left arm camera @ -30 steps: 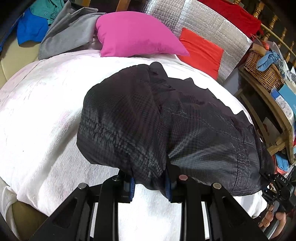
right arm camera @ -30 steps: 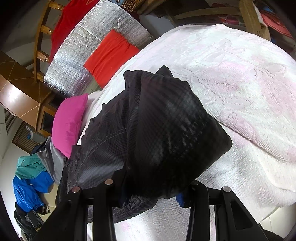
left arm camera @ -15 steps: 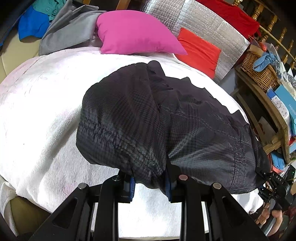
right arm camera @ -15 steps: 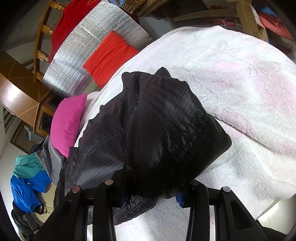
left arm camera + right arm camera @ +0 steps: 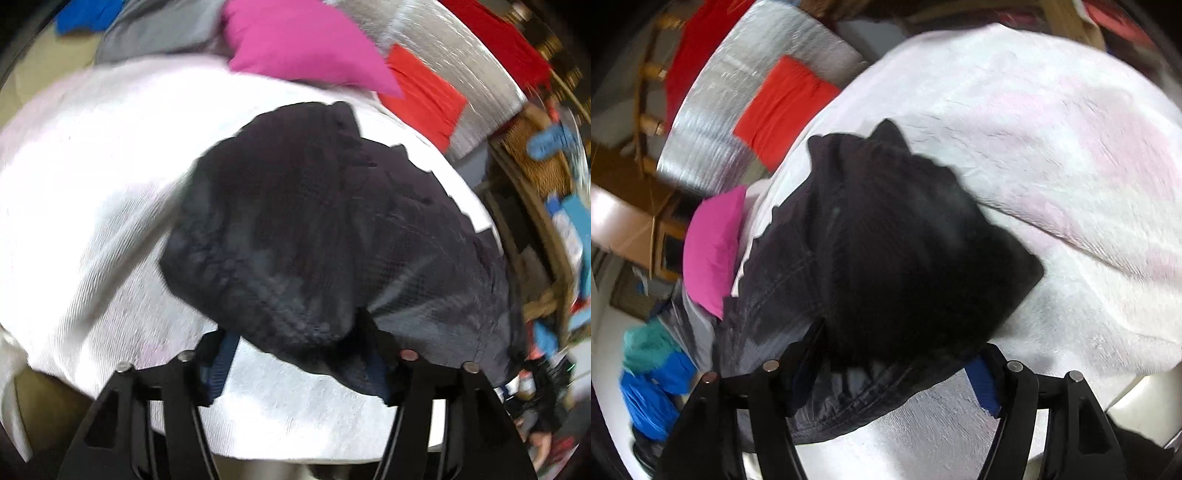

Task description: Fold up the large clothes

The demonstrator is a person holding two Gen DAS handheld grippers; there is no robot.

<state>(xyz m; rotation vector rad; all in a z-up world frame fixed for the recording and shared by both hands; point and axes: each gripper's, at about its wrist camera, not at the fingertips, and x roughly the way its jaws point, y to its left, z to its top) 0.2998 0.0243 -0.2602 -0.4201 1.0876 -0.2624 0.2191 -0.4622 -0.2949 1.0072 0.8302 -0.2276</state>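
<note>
A black checked garment (image 5: 325, 236) lies folded over on the white bed cover (image 5: 92, 192). In the left wrist view my left gripper (image 5: 299, 365) has its jaws spread wide, with the garment's near edge draped loosely between them. In the right wrist view the same garment (image 5: 901, 258) lies on the cover (image 5: 1071, 192), and my right gripper (image 5: 897, 376) is also spread wide, its near hem hanging loose between the blue-padded fingers (image 5: 984, 384). Both views are motion-blurred.
A pink pillow (image 5: 306, 48), an orange cushion (image 5: 424, 96) and a silver padded board (image 5: 443, 48) sit at the bed's far side. Grey clothes (image 5: 159, 33) lie far left. A wicker basket (image 5: 535, 158) on a wooden shelf stands right.
Both grippers have opened wide, and the left has let go of the garment's edge it pinched before. The garment's near edge has sagged toward the bed. Both cameras are moving.
</note>
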